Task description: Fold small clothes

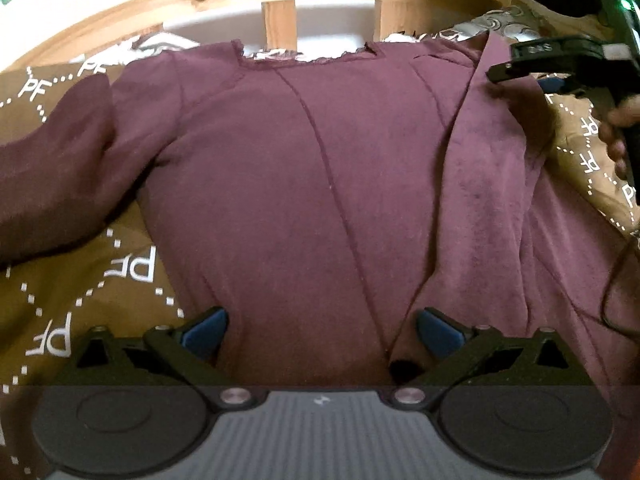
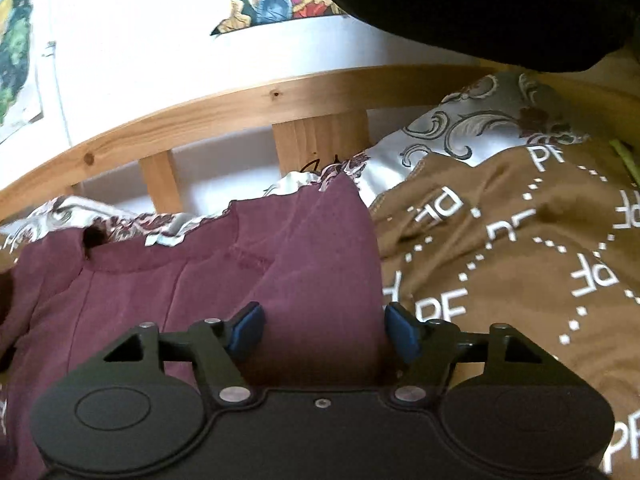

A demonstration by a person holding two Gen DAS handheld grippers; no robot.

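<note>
The maroon long-sleeved knit top (image 1: 304,184) lies flat on the brown bedspread printed with white letters (image 1: 132,276), neckline toward the pine headboard (image 1: 280,24), one sleeve folded inward. Left gripper (image 1: 322,330) and right gripper (image 2: 322,330) hover above it, jaws apart, holding nothing.

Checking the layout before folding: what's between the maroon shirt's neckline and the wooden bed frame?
In the left wrist view, a strip of silvery patterned pillow lies between the maroon shirt and wooden bed frame.
</note>
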